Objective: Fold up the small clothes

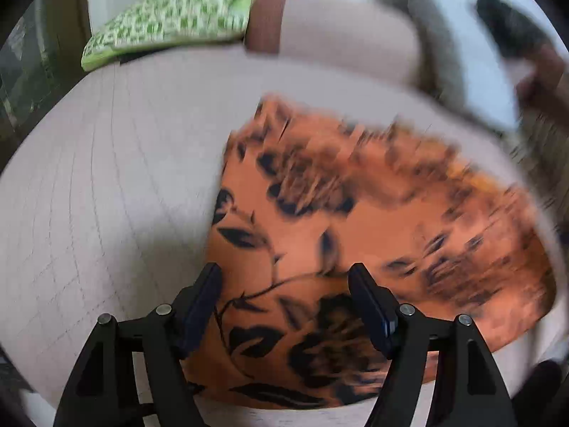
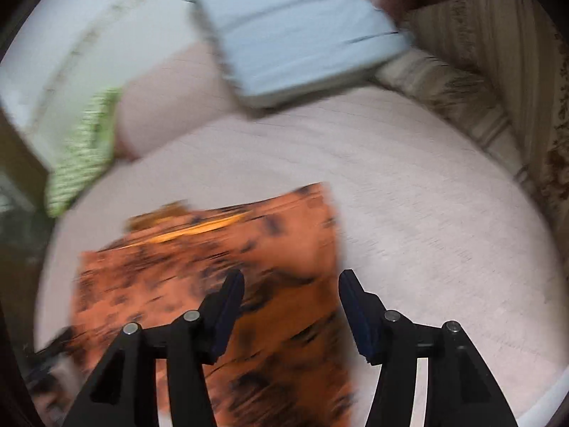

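Note:
An orange cloth with a black flower print point(image 1: 355, 220) lies flat on the pale pink bed cover point(image 1: 106, 185). My left gripper point(image 1: 286, 277) hangs open just above the cloth's near left part, nothing between its fingers. In the right wrist view the same orange cloth point(image 2: 213, 284) lies folded with a straight right edge. My right gripper point(image 2: 291, 284) stands open over that right edge, its left finger point(image 2: 227, 306) above the cloth and its right finger point(image 2: 359, 316) above bare cover. Both views are blurred by motion.
A green and white patterned pillow point(image 1: 170, 21) lies at the far left beside a pink bolster point(image 1: 338, 35). A pale blue folded item point(image 2: 295, 32) rests at the back. Striped beige bedding point(image 2: 480, 82) rises on the right. A dark blurred shape point(image 1: 508, 28) shows at top right.

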Demonstrator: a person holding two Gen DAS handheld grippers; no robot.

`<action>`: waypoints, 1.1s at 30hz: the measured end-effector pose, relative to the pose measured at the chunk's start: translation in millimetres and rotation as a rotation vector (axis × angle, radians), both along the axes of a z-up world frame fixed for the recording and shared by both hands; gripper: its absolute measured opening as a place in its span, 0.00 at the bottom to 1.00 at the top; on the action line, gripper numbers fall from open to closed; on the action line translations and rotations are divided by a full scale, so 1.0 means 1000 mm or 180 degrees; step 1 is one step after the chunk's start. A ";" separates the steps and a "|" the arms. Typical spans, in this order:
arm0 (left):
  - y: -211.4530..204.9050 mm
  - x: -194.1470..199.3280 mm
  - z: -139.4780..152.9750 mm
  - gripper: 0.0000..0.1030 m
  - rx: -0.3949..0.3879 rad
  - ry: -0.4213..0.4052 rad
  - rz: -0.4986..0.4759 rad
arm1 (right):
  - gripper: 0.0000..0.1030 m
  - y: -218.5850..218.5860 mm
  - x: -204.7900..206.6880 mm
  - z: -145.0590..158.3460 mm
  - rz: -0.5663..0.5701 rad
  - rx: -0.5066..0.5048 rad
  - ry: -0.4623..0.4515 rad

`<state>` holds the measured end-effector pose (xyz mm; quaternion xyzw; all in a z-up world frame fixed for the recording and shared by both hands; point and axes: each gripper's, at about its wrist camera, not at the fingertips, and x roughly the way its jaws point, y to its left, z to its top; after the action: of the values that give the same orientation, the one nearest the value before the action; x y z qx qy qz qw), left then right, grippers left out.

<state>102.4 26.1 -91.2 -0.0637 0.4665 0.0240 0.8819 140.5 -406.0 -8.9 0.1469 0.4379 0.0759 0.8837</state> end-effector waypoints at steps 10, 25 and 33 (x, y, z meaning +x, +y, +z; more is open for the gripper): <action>-0.002 -0.030 0.035 0.76 0.0109 -0.0607 0.0007 | 0.62 0.002 -0.008 -0.015 0.0060 -0.0507 0.0265; 0.023 -0.010 -0.001 0.79 -0.0200 0.0114 0.0327 | 0.65 0.093 0.116 -0.052 0.0066 -0.1364 0.0235; 0.005 -0.017 0.014 0.79 0.0049 -0.0091 0.0145 | 0.64 0.144 0.122 -0.087 0.1094 -0.1264 0.0487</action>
<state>85.0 31.2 -76.9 -0.0679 0.4521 0.0467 0.8882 262.2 -262.0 -96.1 -0.1005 0.5282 0.1261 0.8337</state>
